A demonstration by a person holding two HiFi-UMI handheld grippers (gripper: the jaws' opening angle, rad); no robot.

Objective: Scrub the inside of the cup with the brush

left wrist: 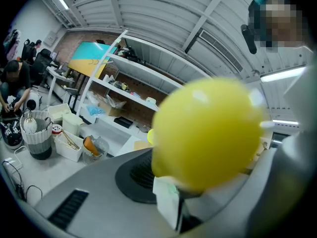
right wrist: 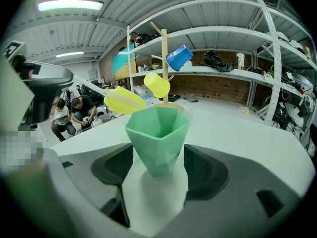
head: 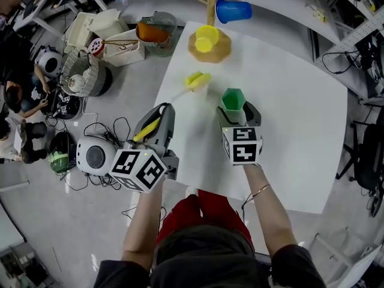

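Observation:
A green faceted cup (head: 233,99) (right wrist: 158,138) stands upright on the white table (head: 288,131). My right gripper (head: 236,108) (right wrist: 159,168) is open, one jaw on each side of the cup's base, and a gap shows at each pad. My left gripper (head: 159,120) (left wrist: 198,182) is shut on the brush (head: 178,93) by its yellow handle. The yellow-green brush head (head: 197,81) (right wrist: 124,100) hovers left of the cup and a little beyond it. In the left gripper view the yellow handle end (left wrist: 208,133) fills the middle and hides the cup.
A wooden cup rack (head: 210,47) (right wrist: 163,58) at the table's far edge bears a yellow cup (head: 206,39) and a blue cup (head: 233,10). Baskets (head: 129,45), a white round device (head: 95,155), cables and seated people (head: 18,101) crowd the floor to the left.

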